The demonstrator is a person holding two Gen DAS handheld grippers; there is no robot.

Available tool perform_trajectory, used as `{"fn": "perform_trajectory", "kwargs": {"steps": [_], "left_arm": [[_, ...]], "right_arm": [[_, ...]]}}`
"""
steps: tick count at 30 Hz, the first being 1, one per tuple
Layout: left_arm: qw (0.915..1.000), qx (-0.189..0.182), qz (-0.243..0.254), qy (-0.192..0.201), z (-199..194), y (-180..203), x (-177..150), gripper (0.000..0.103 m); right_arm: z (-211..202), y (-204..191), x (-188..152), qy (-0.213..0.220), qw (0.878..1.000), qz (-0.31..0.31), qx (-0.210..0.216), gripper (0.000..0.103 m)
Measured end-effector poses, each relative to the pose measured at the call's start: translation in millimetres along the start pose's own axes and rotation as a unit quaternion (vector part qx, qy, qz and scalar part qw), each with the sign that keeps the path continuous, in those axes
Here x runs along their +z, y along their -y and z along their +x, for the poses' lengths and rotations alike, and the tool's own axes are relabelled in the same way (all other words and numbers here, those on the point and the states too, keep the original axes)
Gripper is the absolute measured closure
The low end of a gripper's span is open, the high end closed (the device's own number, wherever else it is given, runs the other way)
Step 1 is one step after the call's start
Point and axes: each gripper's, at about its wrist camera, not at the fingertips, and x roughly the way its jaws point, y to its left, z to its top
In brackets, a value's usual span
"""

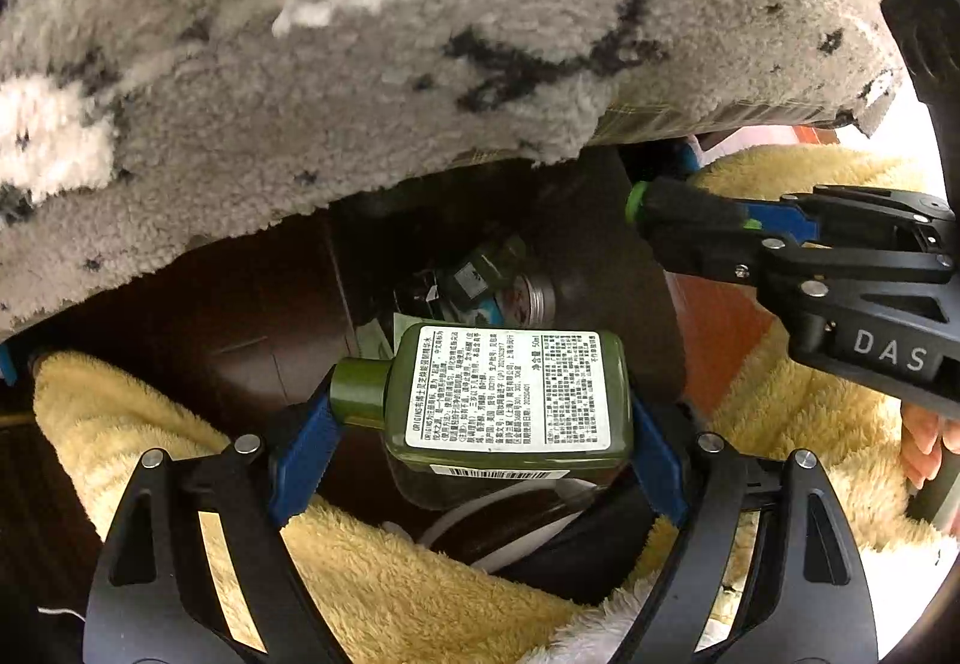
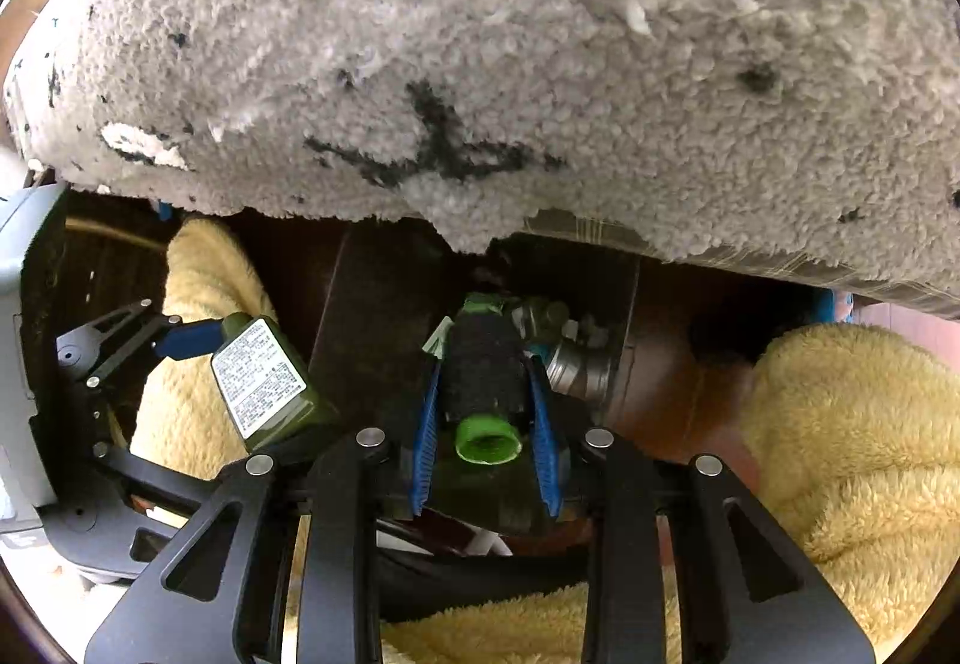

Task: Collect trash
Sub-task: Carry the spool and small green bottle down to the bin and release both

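Green glass-like bottle with a white printed label, lying crosswise and pinched between the blue pads of the left tongs, its cap against one pad, held above a dark brown bin whose opening already contains a metal-capped jar and other small discards. Black cylinder with green ends, clamped lengthwise in the narrowly set right tongs, poised over the same bin just beside the bottle. Surroundings: yellow fleece cloth around the bin, grey shaggy rug with black marks overhanging beyond.
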Motion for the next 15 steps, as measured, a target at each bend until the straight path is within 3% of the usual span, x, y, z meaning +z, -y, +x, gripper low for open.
{"fn": "perform_trajectory", "kwargs": {"steps": [3, 5, 7, 9, 15], "left_arm": [[1.0000, -0.005, -0.008, -0.002, 1, 0, 5, 0.022], [0.9999, -0.007, -0.010, 0.001, -1, 0, 6, 0.017], [0.9999, -0.007, -0.012, 0.005, -4, 0, 6, 0.010], [0.9998, -0.007, -0.014, 0.008, -8, 0, 7, 0.008], [0.9996, -0.001, -0.016, 0.022, -21, 5, 7, 0.008]], "right_arm": [[-2, 1, 1, 0.003, 1.000, 0.003, 0.000, 0.073], [-5, 4, 2, 0.007, 1.000, 0.006, -0.001, 0.062], [-10, 6, 3, 0.013, 1.000, 0.007, -0.001, 0.058], [-14, 6, 4, 0.019, 1.000, 0.009, -0.002, 0.057], [-32, 9, 3, 0.047, 0.999, 0.016, -0.012, 0.041]]}}
